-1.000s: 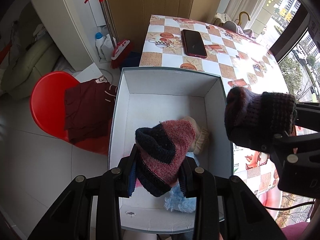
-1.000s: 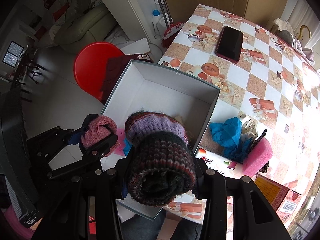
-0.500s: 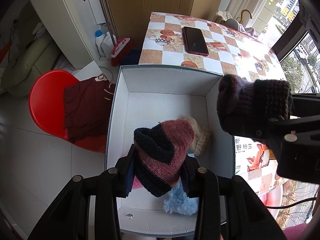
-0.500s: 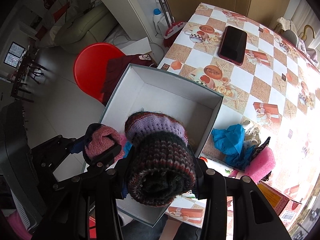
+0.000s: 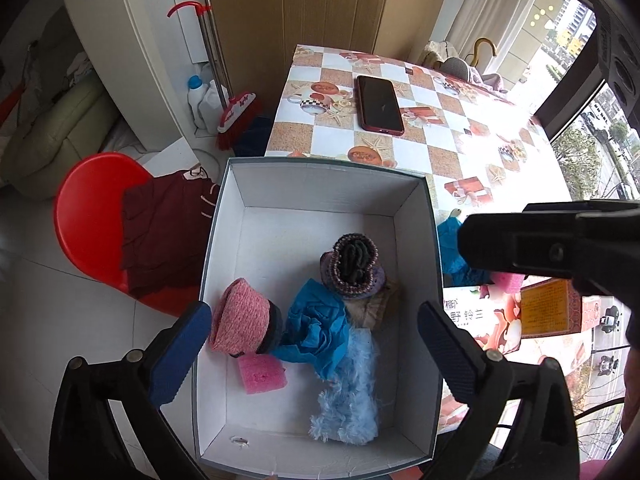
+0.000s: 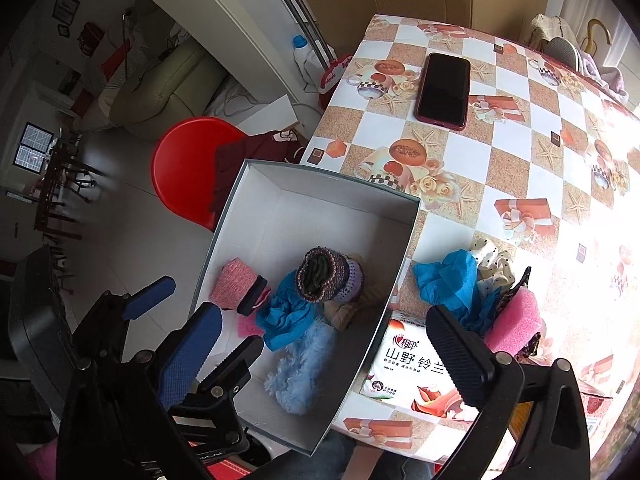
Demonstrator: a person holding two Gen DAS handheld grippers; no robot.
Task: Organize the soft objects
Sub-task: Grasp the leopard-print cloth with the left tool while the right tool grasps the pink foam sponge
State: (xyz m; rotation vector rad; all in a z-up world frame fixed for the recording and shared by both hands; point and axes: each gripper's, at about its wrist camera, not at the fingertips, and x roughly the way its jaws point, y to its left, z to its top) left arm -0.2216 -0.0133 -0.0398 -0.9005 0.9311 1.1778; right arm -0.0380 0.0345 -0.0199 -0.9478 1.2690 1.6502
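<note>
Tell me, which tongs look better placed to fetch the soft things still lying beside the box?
Probably the right tongs: open and empty, next to the blue cloth and pink sponge. The left tongs hang over the box.

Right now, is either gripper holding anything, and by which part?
Nothing is held. The left gripper and right gripper are both open and empty; both knit rolls lie in the box.

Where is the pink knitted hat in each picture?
Left wrist view: the pink knitted hat lies in the box's lower left, beside the left claw's blue pad.
Right wrist view: the hat is at the box's left wall, left of center.
Shared landmark: the phone on the checkered table.
</note>
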